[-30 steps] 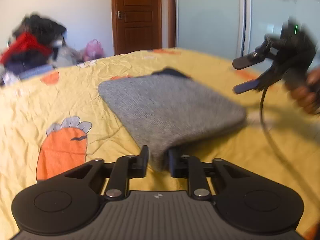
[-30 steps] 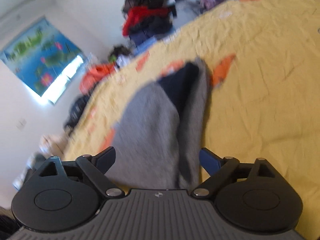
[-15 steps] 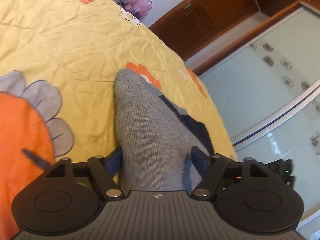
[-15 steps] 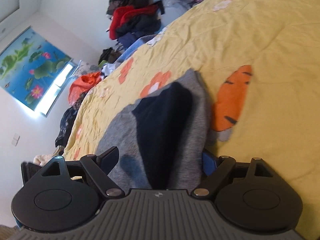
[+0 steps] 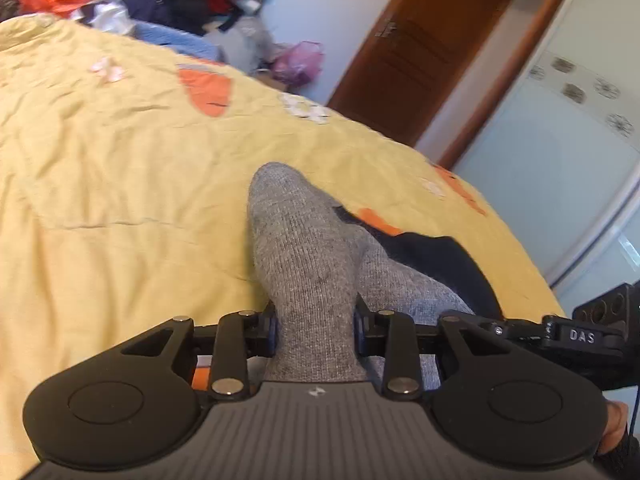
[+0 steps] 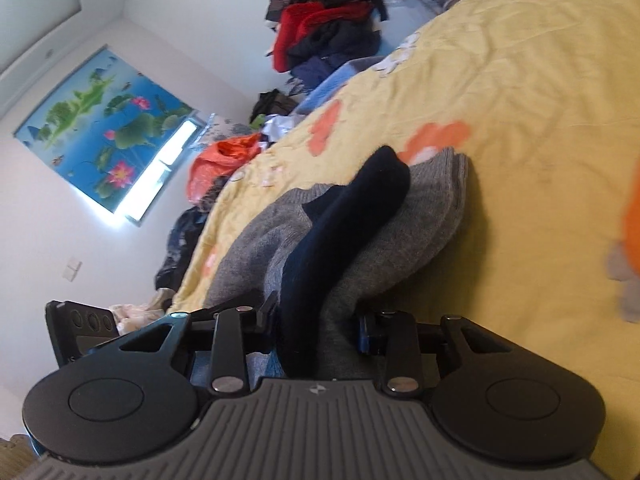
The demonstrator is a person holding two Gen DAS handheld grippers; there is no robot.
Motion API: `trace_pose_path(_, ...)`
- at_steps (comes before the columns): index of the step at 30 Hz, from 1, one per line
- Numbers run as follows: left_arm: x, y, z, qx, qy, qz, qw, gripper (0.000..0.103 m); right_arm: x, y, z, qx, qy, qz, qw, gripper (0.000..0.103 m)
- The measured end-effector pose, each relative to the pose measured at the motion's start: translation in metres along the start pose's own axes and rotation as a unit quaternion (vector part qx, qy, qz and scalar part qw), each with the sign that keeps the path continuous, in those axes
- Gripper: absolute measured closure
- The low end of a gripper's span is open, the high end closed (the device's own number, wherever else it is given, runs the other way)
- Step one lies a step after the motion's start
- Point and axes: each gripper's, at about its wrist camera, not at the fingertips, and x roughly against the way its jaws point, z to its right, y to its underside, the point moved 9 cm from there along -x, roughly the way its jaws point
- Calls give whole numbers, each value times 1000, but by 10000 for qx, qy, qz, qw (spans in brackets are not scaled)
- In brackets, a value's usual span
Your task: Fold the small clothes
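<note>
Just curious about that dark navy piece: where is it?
In the right wrist view the navy piece lies on the grey knit garment on the yellow bedspread, running between the right gripper's closing jaws.

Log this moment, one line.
left tongs: closing on grey garment | right tongs: closing on same garment | surface: yellow bedspread

Across the bottom of the left wrist view, the matte black plastic left gripper spreads two rounded lobes with circular recesses on either side of a ribbed grey centre plate stamped with a small pale logo; silver screw heads pin its black linkage bars. At lower right, the black right gripper body bears white "DAS" lettering beside a thin black cable and a dark sleeve cuff. The right wrist view shows the same design, with blue pads.
</note>
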Motion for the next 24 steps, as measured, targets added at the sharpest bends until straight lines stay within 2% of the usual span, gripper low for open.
trace_pose_path(1,-2,1,-9,49,-41,-49,10000,69,-9,0,-1,-29,-3,-45,10000,62)
trace_pose_path(2,-5,3,-15,80,-34,-112,9999,63,-18,0,1,-40,75,-73,9999,62)
trace_pose_path(3,-5,7,-20,166,12,-158,9997,55,-23,0,4,-70,182,-95,9998,57)
trace_pose_path(4,0,10,-23,299,68,-147,9994,54,-26,1,8,-152,264,-132,9994,48)
trace_pose_path(6,16,16,-22,369,215,-44,9991,44,-19,7,9,-360,265,-152,9989,42)
trace_pose_path(8,31,29,-17,457,489,-87,9977,33,3,16,0,-62,273,-127,9995,33)
trace_pose_path(9,36,38,-17,553,662,-161,9961,33,14,22,-4,157,356,-123,9992,27)
trace_pose_path(11,42,58,-15,716,849,-380,9931,33,35,38,-7,446,504,-220,9975,25)
trace_pose_path(14,52,75,-14,959,1122,-308,9886,34,54,64,-1,200,593,-514,9967,25)
trace_pose_path(15,54,77,-14,1007,1130,-319,9880,38,56,71,-2,144,524,-576,9969,26)
trace_pose_path(16,54,78,-13,987,1042,-353,9890,49,58,80,-5,141,440,-595,9972,32)
trace_pose_path(17,52,80,-13,886,864,-458,9913,81,58,87,-8,103,401,-683,9968,42)
trace_pose_path(18,49,80,-14,765,668,-550,9933,85,56,95,-12,82,401,-807,9959,72)
trace_pose_path(19,52,78,-14,659,614,-532,9945,87,54,101,-16,172,479,-884,9948,78)
trace_pose_path(21,63,75,-9,228,319,-456,9982,88,56,106,-30,489,561,-810,9939,78)
trace_pose_path(23,65,78,-6,-289,-15,-481,9984,87,59,109,-39,628,533,-776,9936,78)
trace_pose_path(24,63,81,-5,-516,-142,-475,9974,82,58,111,-37,673,628,-803,9925,78)
